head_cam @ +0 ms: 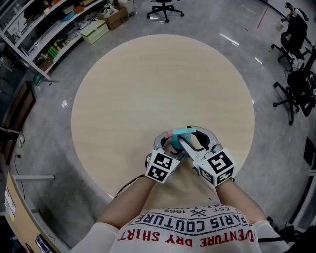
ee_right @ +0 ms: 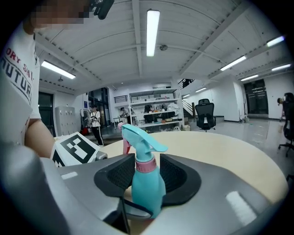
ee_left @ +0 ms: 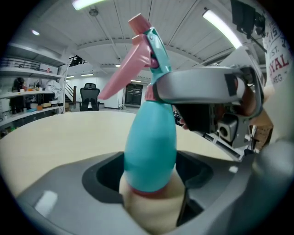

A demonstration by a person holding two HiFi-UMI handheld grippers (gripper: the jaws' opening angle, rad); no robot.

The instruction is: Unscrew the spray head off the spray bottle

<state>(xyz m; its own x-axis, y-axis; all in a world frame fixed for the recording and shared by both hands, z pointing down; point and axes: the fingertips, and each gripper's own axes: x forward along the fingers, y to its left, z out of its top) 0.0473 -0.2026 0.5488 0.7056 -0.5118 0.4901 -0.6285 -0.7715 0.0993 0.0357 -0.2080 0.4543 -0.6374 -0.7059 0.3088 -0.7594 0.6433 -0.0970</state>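
A teal spray bottle [head_cam: 178, 137] with a pink trigger is held just above the round table [head_cam: 148, 84], near its front edge. My left gripper [head_cam: 169, 144] is shut on the bottle's wide lower body [ee_left: 151, 147]. The spray head [ee_left: 146, 43] points up and away in the left gripper view. My right gripper [head_cam: 196, 139] reaches round the neck. In the right gripper view the pink collar [ee_right: 145, 166] stands between the black pads [ee_right: 177, 176], with a small gap on the right side. One grey finger [ee_left: 202, 87] of the right gripper crosses the neck in the left gripper view.
Shelves [head_cam: 54, 34] and cardboard boxes [head_cam: 116, 17] stand beyond the table at the upper left. Office chairs [head_cam: 165, 7] stand at the far side, and more chairs [head_cam: 296, 89] on the right. The person's forearms and shirt fill the bottom of the head view.
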